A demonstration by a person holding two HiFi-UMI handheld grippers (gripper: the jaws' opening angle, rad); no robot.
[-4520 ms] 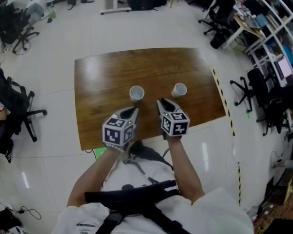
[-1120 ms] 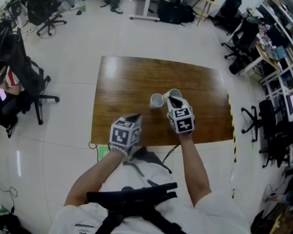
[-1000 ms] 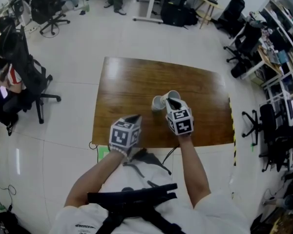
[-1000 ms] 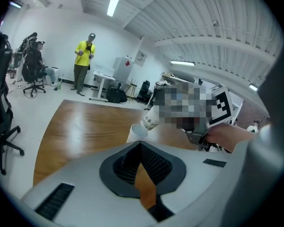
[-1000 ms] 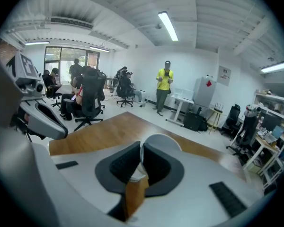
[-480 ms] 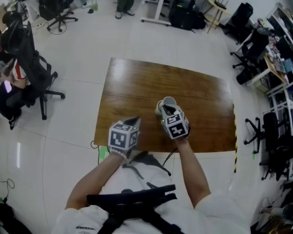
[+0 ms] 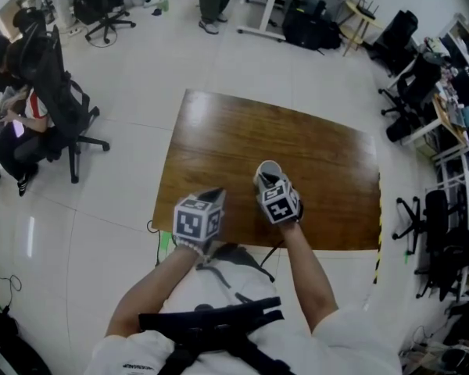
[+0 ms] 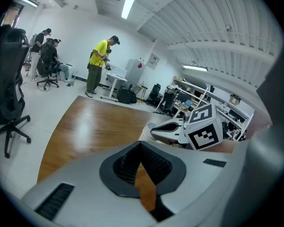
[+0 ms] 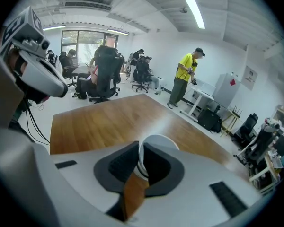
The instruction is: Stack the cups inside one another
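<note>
Two white paper cups point(image 7: 267, 169) stand as one stack on the wooden table point(image 7: 313, 143), one inside the other. My right gripper point(image 7: 266, 180) reaches over the stack from the near side. In the right gripper view the wall of the upper cup point(image 9: 157, 142) runs between the pads, one pad inside it and one outside. These jaws have just been opening and stand a little apart, so I read them as open. My left gripper point(image 7: 213, 194) hovers left of the stack, shut and empty. Its view shows the cups point(image 8: 148, 129) under the right gripper's fingers point(image 8: 168, 126).
The table's near edge point(image 7: 219, 237) lies just below both grippers. Black office chairs point(image 7: 59, 92) stand on the pale floor at the left, and more chairs and shelves point(image 7: 445, 92) at the right. A person in a yellow shirt point(image 9: 185, 72) stands beyond the table.
My right gripper has carried its cup left and down into the other cup, so one stack stands where two cups were. The left gripper has hardly moved.
</note>
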